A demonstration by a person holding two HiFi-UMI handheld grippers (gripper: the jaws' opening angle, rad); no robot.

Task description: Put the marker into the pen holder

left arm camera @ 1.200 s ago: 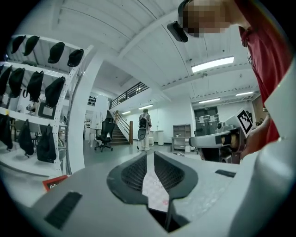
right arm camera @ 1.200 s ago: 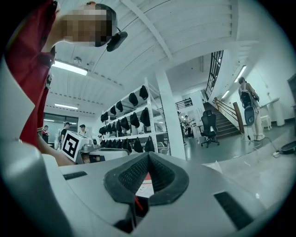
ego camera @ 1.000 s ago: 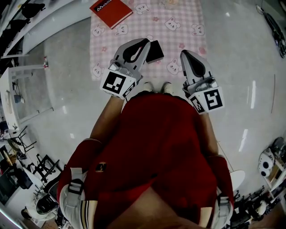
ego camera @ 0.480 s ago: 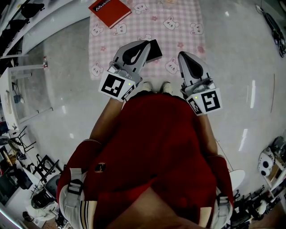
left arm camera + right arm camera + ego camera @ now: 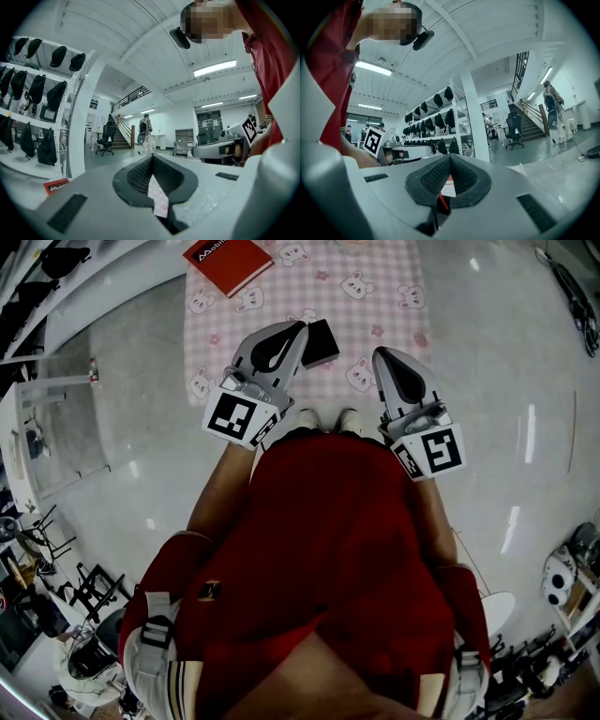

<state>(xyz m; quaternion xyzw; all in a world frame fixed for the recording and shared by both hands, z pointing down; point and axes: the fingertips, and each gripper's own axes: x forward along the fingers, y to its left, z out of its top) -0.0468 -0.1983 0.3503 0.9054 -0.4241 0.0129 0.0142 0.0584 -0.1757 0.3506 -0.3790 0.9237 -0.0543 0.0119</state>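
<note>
In the head view, my left gripper [image 5: 294, 330] and right gripper [image 5: 382, 354] are held side by side in front of the person's red top, above the near edge of a table. Each gripper's jaws meet at the tips with nothing held. A black boxy object [image 5: 322, 342] stands on the pink cloth just right of the left gripper, which partly hides it. No marker shows in the head view. In the left gripper view, the shut left gripper [image 5: 151, 158] shows pink cloth through its lower gap. In the right gripper view, the shut right gripper [image 5: 450, 157] shows a thin red streak [image 5: 442, 201] there.
A pink checked cloth with bear prints [image 5: 375, 277] covers the table. A red book [image 5: 228, 261] lies at its far left corner. Glossy grey floor surrounds the table. The person's white shoes [image 5: 325, 416] stand at its near edge. Shelves with dark bags [image 5: 42, 93] line one wall.
Both grippers have drifted slightly up and to the left in the head view, the left one more. Both stayed shut and nothing was picked up.
</note>
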